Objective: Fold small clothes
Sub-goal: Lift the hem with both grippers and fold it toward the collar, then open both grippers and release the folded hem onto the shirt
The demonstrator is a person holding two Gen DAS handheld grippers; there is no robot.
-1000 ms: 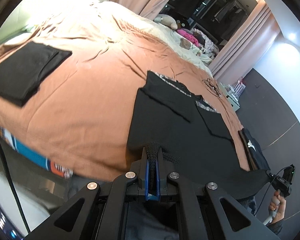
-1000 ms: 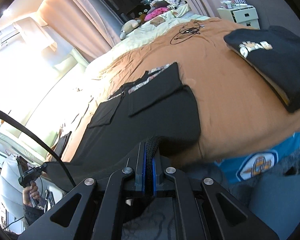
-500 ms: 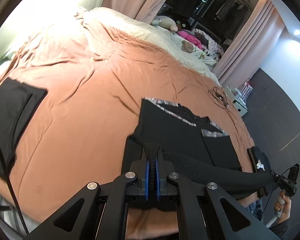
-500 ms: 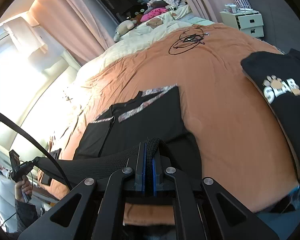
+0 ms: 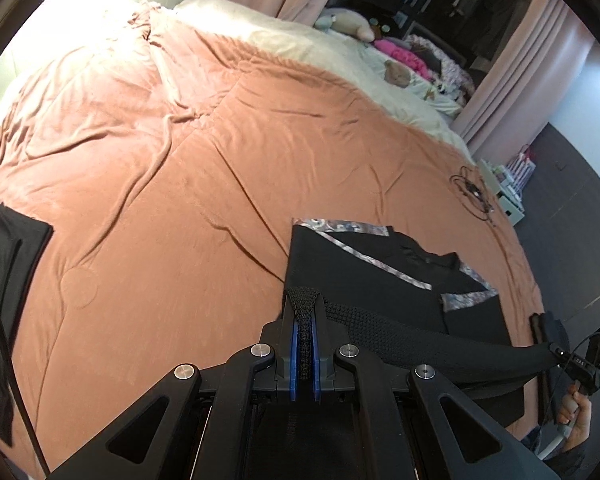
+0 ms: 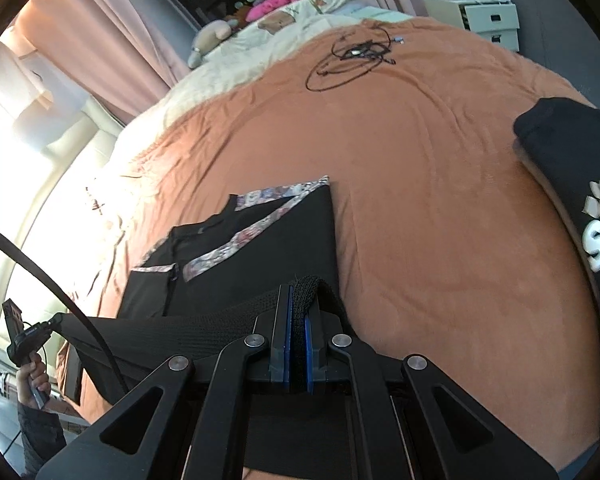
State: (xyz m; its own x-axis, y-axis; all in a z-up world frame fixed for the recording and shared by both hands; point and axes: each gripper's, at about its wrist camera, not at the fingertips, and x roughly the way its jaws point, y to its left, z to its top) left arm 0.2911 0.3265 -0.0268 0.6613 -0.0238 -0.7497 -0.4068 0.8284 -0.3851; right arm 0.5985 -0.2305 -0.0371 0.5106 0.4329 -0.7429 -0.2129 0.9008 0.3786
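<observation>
Black knit garment (image 5: 380,264) now has its ribbed hem lifted well up over its own body; 1 second ago that hem hung low at the near edge of the bed, and the folded dark cloth (image 5: 8,280) on my left has slid toward the frame's edge. I have my left gripper (image 5: 304,320) clamped tight on 1 corner of the hem, and my right gripper (image 6: 298,312) pinched shut on the other, with the hem stretched taut between them. The garment lies on the orange bedspread (image 5: 172,208), sleeves folded in, patterned trim (image 6: 260,200) showing along the cuffs. Ahead of it the spread is wide and bare up to a coiled cable (image 6: 352,56). A black printed shirt (image 6: 580,184) sits well apart on my right, near that side of the bed.
</observation>
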